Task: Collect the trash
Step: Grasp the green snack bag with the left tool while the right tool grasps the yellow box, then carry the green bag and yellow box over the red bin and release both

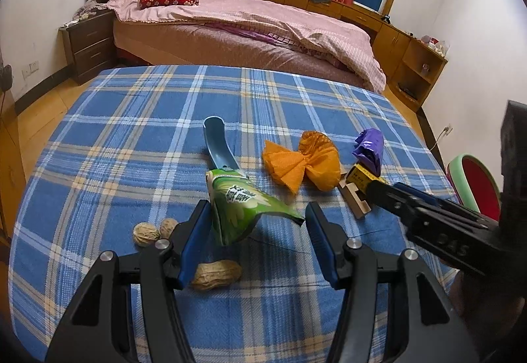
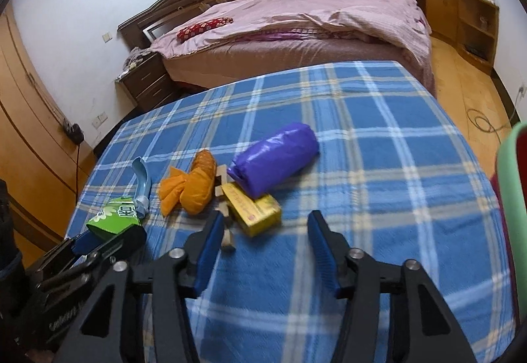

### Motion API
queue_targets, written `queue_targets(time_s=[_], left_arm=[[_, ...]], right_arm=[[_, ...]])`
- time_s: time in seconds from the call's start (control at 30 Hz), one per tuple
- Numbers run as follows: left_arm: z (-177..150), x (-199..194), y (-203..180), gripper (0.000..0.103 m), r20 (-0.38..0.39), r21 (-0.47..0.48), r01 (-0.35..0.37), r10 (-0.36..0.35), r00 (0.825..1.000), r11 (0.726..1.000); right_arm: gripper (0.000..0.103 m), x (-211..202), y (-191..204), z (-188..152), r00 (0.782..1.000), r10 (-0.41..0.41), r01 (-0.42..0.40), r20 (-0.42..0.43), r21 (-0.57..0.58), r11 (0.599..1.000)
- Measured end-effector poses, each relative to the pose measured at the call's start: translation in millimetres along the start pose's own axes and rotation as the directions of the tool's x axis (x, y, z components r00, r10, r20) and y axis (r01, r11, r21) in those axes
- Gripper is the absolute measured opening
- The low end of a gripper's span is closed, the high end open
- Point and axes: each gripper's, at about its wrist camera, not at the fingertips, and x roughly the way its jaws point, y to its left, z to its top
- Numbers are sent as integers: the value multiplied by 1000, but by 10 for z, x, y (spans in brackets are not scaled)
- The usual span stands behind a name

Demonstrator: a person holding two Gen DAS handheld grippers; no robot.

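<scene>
One plaid-covered table (image 1: 131, 132) — bed (image 1: 263, 33) behind, bedroom

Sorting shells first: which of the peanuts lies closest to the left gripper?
The lone peanut beside the left gripper's left finger; the other two peanuts sit together farther left.

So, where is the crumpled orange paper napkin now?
The crumpled orange paper napkin lies on the blue plaid blanket, mid-frame in the left wrist view, between the light blue plastic scoop on its left and the purple plastic bag on its right.

Both the left gripper (image 1: 257, 214) and the right gripper (image 2: 263, 224) hover low with jaws spread, seemingly holding nothing.
</scene>
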Motion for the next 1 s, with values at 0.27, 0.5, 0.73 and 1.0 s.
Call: queue_targets(time_s=[0.27, 0.5, 0.73, 1.0], left_arm=[[6, -21, -7, 59, 0, -2, -6, 6, 1000, 1000], [17, -94, -45, 59, 19, 12, -7, 7, 1000, 1000], [37, -233, -193, 59, 38, 37, -3, 1, 999, 999], [54, -414, -501, 59, 64, 93, 31, -37, 997, 995]], right_arm=[[33, 2, 25, -24, 1000, 2, -2, -13, -27, 1000], [33, -276, -47, -130, 1000, 14, -14, 15, -2, 1000], [33, -638, -189, -273, 998, 23, -25, 59, 37, 999], [33, -1036, -456, -414, 992, -9, -3, 123, 102, 995]])
